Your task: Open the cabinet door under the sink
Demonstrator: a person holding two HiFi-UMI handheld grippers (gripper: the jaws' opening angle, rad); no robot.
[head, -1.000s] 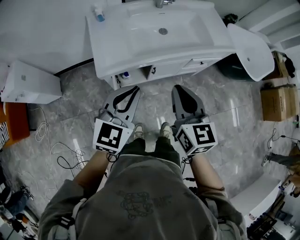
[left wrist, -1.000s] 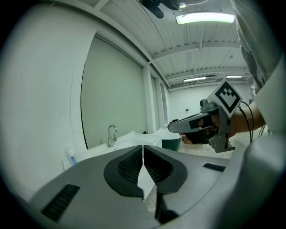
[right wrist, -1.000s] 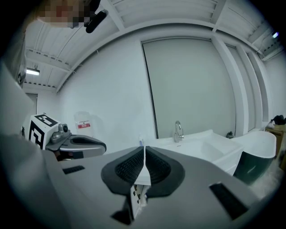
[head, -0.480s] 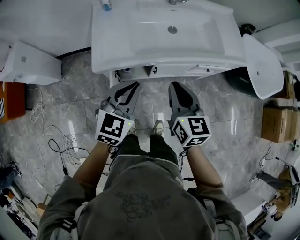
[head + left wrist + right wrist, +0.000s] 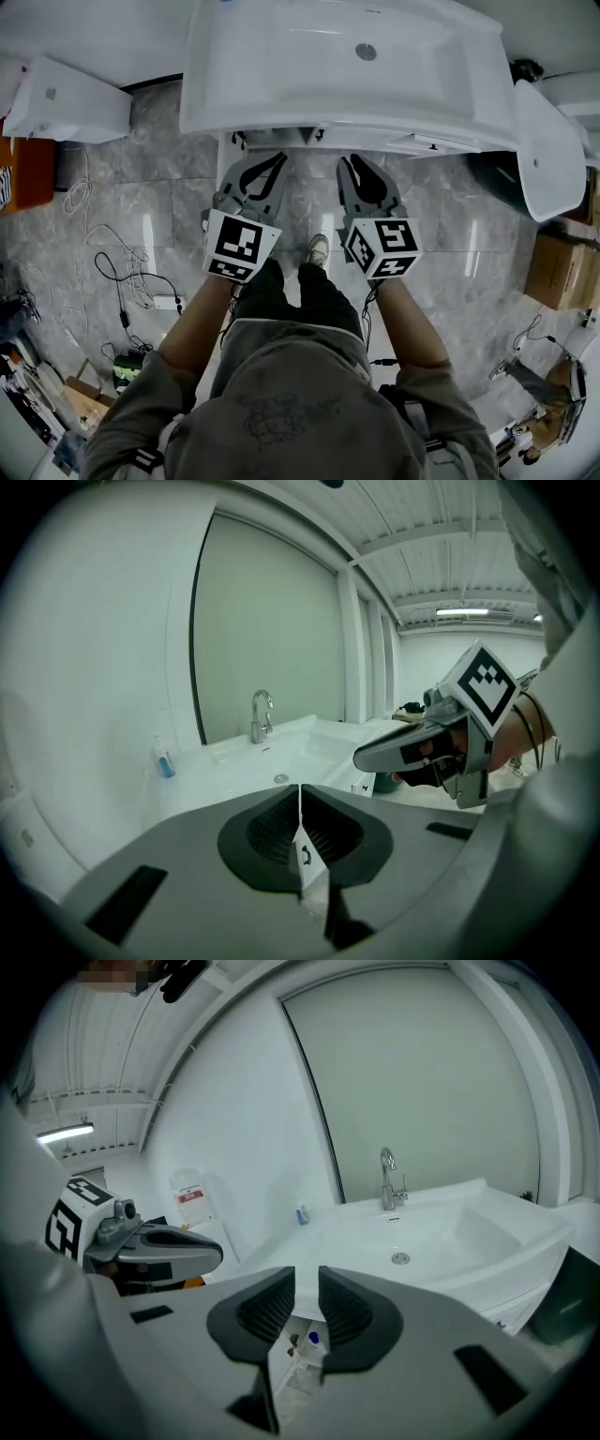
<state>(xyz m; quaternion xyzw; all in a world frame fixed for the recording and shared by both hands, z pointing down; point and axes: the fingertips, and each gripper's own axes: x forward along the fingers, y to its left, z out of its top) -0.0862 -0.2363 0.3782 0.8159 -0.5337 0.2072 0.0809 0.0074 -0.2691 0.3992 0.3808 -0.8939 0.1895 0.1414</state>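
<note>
The white sink (image 5: 281,75) fills the top of the head view, and the cabinet front (image 5: 394,142) shows as a narrow strip under its rim. My left gripper (image 5: 278,159) points at that strip, a little short of it, jaws shut and empty. In the left gripper view, a white door edge with a dark handle (image 5: 305,855) shows just below the closed tips of the left gripper (image 5: 300,791). My right gripper (image 5: 347,165) hangs beside it, jaws a little apart with nothing between them. Below the right gripper (image 5: 307,1290), a blue-capped bottle (image 5: 312,1338) stands inside the cabinet.
A faucet (image 5: 389,1180) and a small blue bottle (image 5: 302,1214) stand on the sink top. A white box (image 5: 66,103) sits at the left, cables (image 5: 122,281) trail over the tile floor, and a white basin (image 5: 544,150) over a dark bin (image 5: 492,173) stands at the right. My shoe (image 5: 319,248) is between the grippers.
The person has moved closer to the sink. Both grippers have come forward towards the cabinet front; the left stays shut, the right slightly apart.
</note>
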